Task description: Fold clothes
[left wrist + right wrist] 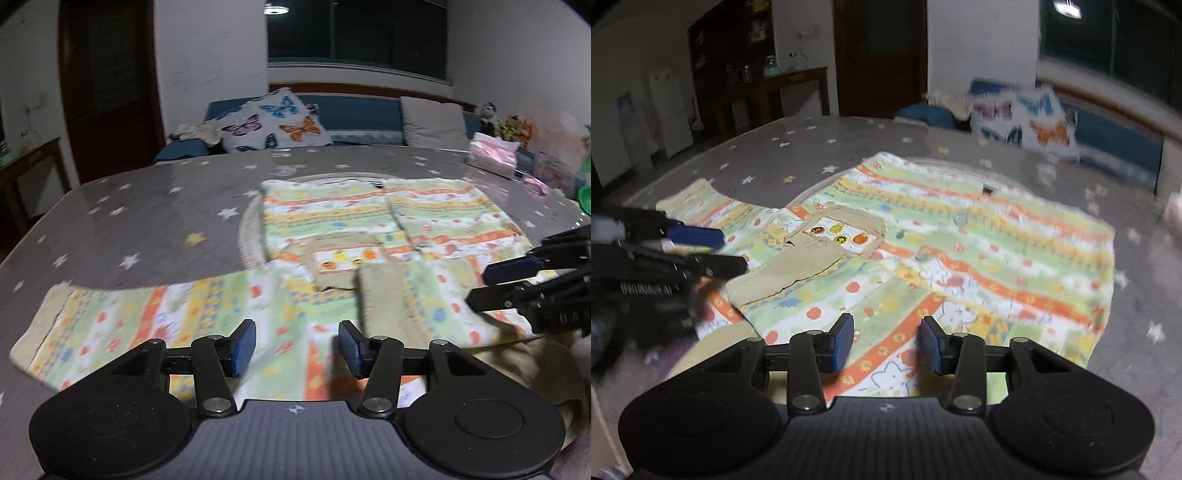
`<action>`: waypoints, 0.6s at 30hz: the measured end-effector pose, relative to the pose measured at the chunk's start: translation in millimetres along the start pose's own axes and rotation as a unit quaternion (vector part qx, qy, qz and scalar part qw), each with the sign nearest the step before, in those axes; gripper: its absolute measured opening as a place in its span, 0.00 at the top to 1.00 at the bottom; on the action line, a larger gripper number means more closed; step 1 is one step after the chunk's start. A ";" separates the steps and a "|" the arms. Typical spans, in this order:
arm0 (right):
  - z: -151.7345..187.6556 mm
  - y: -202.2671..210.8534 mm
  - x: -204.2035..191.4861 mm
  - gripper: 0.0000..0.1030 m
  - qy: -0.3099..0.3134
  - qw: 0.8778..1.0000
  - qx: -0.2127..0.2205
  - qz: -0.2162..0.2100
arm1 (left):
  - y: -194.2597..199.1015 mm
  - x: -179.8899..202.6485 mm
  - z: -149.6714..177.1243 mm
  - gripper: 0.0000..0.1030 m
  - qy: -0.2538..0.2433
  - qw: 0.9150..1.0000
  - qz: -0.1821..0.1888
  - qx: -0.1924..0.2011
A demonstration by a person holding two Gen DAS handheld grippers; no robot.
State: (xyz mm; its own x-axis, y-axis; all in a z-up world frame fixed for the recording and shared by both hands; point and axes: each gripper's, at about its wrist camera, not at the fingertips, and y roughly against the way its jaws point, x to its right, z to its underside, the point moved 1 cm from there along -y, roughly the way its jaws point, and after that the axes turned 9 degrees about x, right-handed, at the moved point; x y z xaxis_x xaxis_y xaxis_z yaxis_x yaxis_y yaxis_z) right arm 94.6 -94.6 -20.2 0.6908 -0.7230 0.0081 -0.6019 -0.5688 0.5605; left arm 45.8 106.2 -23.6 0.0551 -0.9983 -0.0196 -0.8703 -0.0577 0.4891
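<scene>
Garment (332, 229) flat on starred table (129, 206), no legible writing, left gripper (297, 347) agape, right gripper (886, 343) agape.

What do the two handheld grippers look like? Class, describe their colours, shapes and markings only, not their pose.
Both match. The left gripper has a dark ribbed body with a small compass-like mark, two round black discs at its sides, black linkage arms with silver rivets, and flat blue pads on its fingertips. The right gripper has the same build, with a small bolt-like mark. No cables or sleeves are visible.
</scene>
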 end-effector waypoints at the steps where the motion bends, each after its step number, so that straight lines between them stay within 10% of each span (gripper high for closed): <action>1: -1.6 2.1 -4.6 0.61 0.017 1.000 0.000 0.000 | 3.1 -6.5 0.3 0.48 0.006 1.000 -0.006 0.002; 10: -5.1 -4.6 -26.5 0.60 0.028 0.999 -0.008 -0.038 | 20.5 -67.5 3.9 0.46 0.069 0.993 -0.092 0.009; 18: -4.2 -7.9 -33.3 0.59 0.032 0.998 -0.003 -0.046 | 29.4 -139.1 14.9 0.46 0.134 0.970 -0.204 0.004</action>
State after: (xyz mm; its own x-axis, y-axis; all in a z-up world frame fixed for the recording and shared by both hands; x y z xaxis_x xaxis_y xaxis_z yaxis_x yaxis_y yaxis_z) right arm 78.0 -64.4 -21.5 0.7672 -0.6414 0.0087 -0.5324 -0.6290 0.5665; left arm 5.3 243.2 -19.5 0.5198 -0.8541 0.0178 -0.7531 -0.4483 0.4815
